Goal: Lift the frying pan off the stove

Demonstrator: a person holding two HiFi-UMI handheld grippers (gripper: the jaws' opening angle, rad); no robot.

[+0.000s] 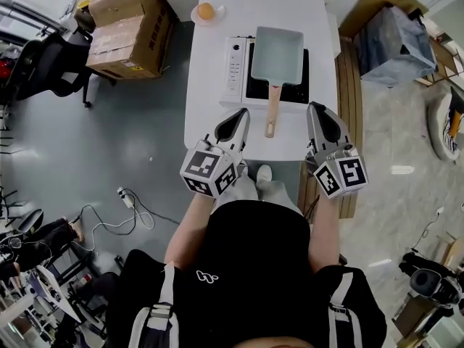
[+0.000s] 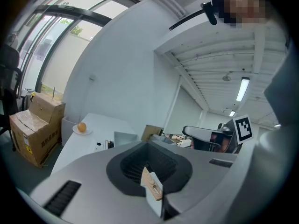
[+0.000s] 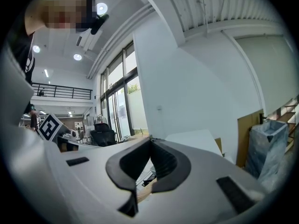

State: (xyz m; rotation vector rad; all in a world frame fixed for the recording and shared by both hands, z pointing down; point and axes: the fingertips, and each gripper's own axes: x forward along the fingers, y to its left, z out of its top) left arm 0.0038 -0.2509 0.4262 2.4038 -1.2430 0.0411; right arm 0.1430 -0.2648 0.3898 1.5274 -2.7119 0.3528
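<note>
**Head view:** a pale grey rectangular frying pan (image 1: pixel 277 53) sits on the black-and-white induction stove (image 1: pixel 235 67), on the white bench (image 1: pixel 254 6). Its wooden handle (image 1: pixel 272 111) points toward the near edge. The left gripper (image 1: pixel 241 114) is just left of the handle, and the right gripper (image 1: pixel 316 109) is well to its right.

**Left gripper view:** jaws closed together, gripping nothing.

**Right gripper view:** jaws likewise closed and empty.

cardboard box (image 1: pixel 129 42) sticker: too small for you to read
stove (image 1: pixel 235 67) panel: print you can't make out
</note>
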